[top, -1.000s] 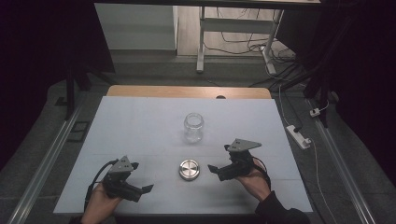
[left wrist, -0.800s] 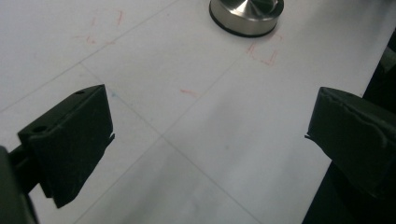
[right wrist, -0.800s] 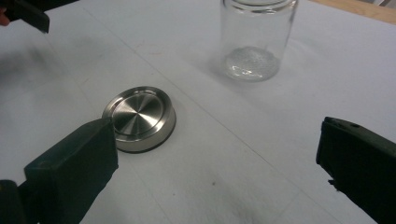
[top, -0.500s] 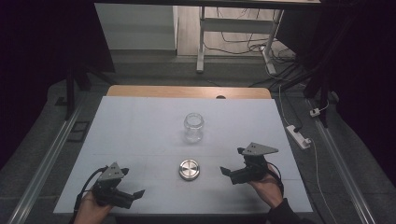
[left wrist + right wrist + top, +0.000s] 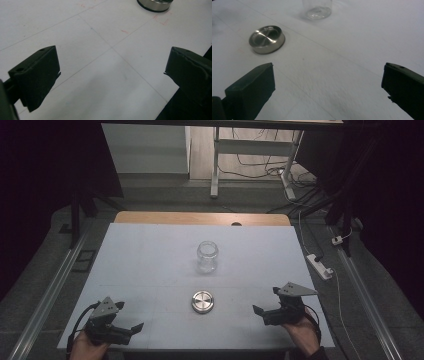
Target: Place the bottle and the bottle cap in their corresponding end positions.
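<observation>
I have pulled both hands back toward me, away from the lid (image 5: 202,301), so I think my work with it is over. My left gripper (image 5: 131,329) sits at seven o'clock on the surface (image 5: 150,260), my right gripper (image 5: 265,302) at five; both have their fingers wide apart and hold nothing. The lid lies alone in the middle. The jar (image 5: 207,256) stands just past it, toward twelve o'clock, open, upright and empty.

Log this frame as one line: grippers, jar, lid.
left gripper: open, empty, near table edge | right gripper: open, empty | glass jar: upright, uncapped, mid-table | metal lid: flat on table, apart from jar
</observation>
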Demonstrator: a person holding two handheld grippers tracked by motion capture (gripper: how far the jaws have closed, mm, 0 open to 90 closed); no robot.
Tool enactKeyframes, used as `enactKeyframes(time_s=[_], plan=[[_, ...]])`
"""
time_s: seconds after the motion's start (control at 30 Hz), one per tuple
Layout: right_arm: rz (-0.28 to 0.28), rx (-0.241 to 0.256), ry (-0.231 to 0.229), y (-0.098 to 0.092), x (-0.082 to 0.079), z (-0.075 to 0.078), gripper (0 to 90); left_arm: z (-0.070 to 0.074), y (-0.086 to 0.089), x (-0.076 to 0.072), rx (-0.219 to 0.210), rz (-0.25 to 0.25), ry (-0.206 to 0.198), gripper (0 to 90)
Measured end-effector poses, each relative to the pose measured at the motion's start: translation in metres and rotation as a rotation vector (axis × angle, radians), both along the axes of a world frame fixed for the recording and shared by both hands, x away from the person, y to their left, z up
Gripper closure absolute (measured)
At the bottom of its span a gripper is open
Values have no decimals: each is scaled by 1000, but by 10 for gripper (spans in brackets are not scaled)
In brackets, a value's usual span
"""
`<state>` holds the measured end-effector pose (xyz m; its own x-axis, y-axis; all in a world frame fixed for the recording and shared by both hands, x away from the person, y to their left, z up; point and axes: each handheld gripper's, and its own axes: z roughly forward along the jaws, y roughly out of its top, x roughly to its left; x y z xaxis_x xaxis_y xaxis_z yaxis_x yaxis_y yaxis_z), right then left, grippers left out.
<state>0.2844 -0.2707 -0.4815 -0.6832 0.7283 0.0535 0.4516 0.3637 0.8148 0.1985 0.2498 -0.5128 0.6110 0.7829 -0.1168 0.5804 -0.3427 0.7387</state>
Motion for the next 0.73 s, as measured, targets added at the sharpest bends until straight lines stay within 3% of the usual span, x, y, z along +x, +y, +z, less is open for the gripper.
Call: enactKeyframes(time_s=[0.2,0.47,0.73], plan=[[-47,-28,19,-17,-14,-5,0,-2,7,-4,0,28,7,0],[-79,-85,61,-30,-30,-13,0,-10,12,-8,21,52,46,0],[-91,-62,74,-36,-32,-14,0,-10,13,-6,8,49,58,0]])
